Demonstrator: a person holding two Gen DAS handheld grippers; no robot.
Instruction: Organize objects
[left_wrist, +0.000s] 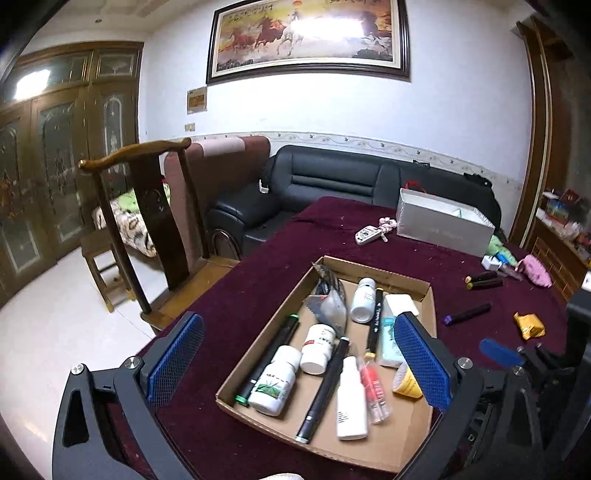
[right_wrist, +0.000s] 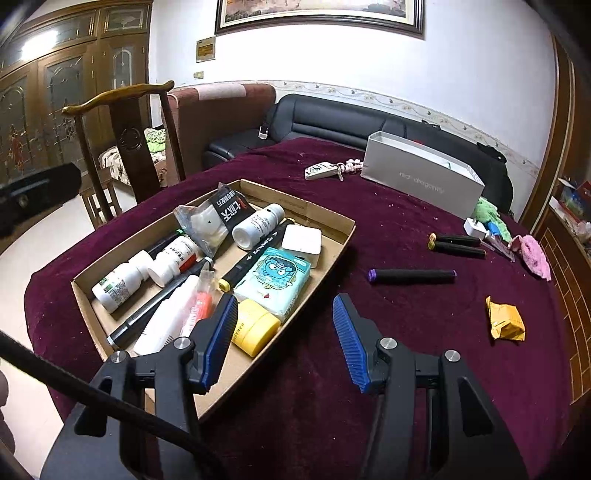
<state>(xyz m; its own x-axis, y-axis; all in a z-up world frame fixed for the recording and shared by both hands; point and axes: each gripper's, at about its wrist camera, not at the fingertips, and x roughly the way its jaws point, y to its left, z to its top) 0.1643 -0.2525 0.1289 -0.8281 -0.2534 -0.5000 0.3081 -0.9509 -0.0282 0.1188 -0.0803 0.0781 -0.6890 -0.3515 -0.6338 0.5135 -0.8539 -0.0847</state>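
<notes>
A shallow cardboard tray (left_wrist: 384, 272) (right_wrist: 314, 208) lies on the maroon tablecloth. It holds white bottles (left_wrist: 275, 380), black markers (left_wrist: 325, 387), a blue tissue pack (right_wrist: 275, 278), a yellow jar (right_wrist: 255, 326) and a snack packet (right_wrist: 214, 216). My left gripper (left_wrist: 299, 363) hovers over the tray's near end, jaws wide open and empty. My right gripper (right_wrist: 286, 334) stands open at the tray's right rim, its left pad beside the yellow jar, gripping nothing. Loose on the cloth lie a purple-capped marker (right_wrist: 412, 276), two yellow-capped markers (right_wrist: 458, 245) and a yellow wrapper (right_wrist: 506, 321).
A silver box (right_wrist: 424, 181), keys (right_wrist: 321, 170), a white charger (right_wrist: 474, 227) and a pink pouch (right_wrist: 535, 258) sit toward the table's far side. A wooden chair (left_wrist: 147, 206) stands at the left edge, a black sofa (left_wrist: 332, 177) behind.
</notes>
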